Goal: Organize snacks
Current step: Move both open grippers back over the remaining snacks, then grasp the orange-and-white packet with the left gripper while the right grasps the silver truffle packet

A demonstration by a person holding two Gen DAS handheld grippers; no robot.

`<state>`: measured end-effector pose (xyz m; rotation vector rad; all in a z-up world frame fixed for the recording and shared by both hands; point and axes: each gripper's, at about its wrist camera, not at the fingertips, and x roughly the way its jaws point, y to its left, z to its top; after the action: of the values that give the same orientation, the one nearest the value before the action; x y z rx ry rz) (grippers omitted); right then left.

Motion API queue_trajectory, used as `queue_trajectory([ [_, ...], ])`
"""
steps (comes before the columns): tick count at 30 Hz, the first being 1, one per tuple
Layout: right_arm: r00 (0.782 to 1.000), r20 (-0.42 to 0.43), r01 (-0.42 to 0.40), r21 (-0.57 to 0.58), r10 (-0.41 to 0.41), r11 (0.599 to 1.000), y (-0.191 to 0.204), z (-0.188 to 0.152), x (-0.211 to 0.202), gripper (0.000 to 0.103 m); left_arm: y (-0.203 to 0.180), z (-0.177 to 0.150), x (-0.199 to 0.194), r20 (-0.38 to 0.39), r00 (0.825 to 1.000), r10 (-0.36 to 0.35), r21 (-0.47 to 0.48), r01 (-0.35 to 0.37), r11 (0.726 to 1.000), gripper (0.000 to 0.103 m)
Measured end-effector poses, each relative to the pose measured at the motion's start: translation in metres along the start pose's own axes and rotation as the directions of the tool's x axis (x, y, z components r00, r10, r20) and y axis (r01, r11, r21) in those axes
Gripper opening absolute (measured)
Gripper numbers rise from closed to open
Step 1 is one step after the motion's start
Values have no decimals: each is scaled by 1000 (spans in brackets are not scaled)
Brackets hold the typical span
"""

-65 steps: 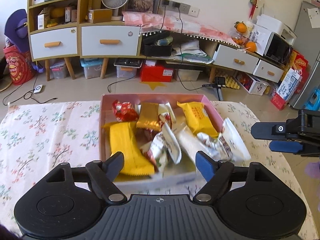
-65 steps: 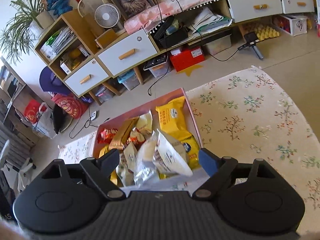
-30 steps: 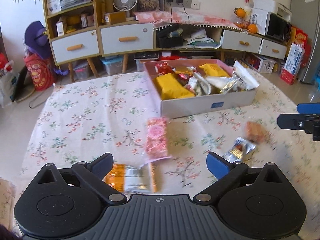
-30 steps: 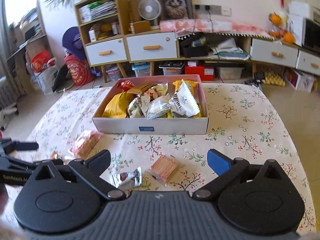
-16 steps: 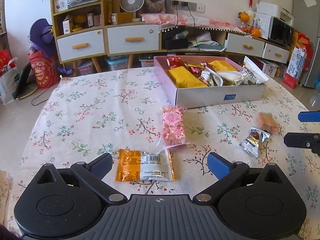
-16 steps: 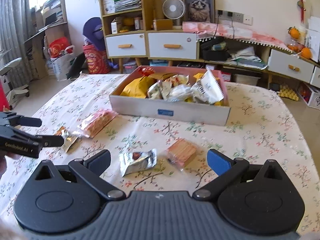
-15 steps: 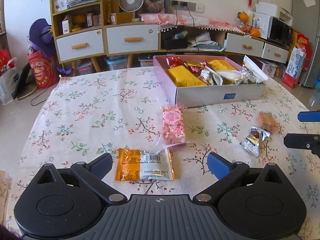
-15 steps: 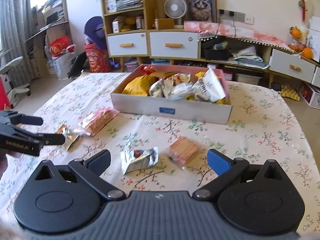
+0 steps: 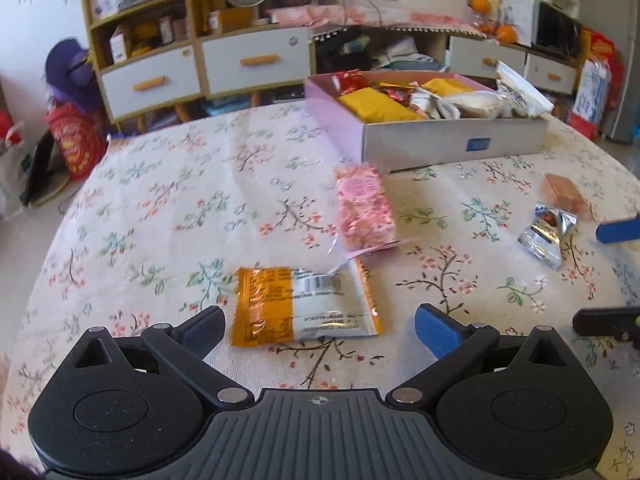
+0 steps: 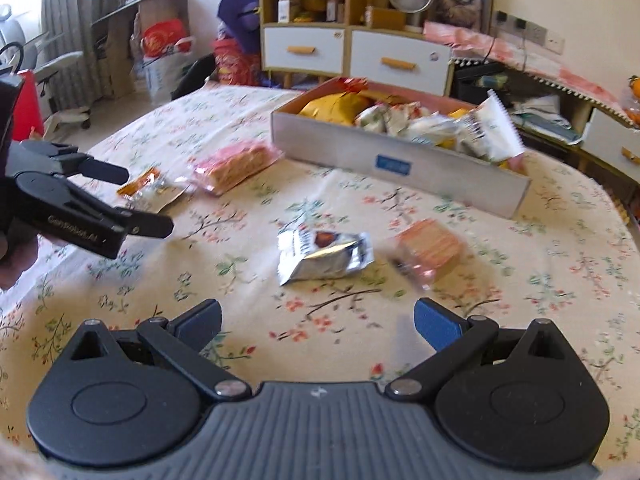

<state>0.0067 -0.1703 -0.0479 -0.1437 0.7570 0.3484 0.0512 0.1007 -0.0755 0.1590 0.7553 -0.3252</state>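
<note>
Both claws gape wide and empty: left gripper (image 9: 320, 326) over the orange-and-white packet (image 9: 304, 306), right gripper (image 10: 318, 320) facing the silver packet (image 10: 324, 258).
Loose snacks await the pink snack box (image 9: 452, 146); since half a second ago, each claw has closed in on its packet.

I'm looking at a matt floral cloth (image 9: 168, 200) covering the table. The silver packet (image 10: 324, 256) is shining like crinkled foil, and the orange packet (image 9: 304, 306) is glossy plastic film. The box (image 9: 452, 140) is showing smooth matt cardboard walls.
</note>
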Motion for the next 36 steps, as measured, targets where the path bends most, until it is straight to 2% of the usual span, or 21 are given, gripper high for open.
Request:
queue_trajectory([
  [3, 1000, -8, 3, 2, -3, 1000, -1, -1, 8, 103, 6, -2, 1, 4, 1000, -11, -30, 11, 999, 102],
  [8, 1000, 13, 4, -10, -4, 1000, -1, 3, 12, 103, 6, -2, 2, 24, 1000, -18, -17, 18, 1000, 103],
  [19, 1000, 10, 11, -38, -10, 999, -2, 17, 24, 101, 6, 1, 1, 3, 1000, -28, -11, 28, 1000, 98],
  [32, 1000, 9, -1, -52, 2, 999, 0, 23, 22, 75, 4, 5, -2, 6, 999, -41, -5, 41, 999, 75],
  [36, 1000, 12, -2, -53, 2, 999, 0, 24, 21, 62, 5, 6, -3, 6, 999, -38, -2, 38, 999, 72],
])
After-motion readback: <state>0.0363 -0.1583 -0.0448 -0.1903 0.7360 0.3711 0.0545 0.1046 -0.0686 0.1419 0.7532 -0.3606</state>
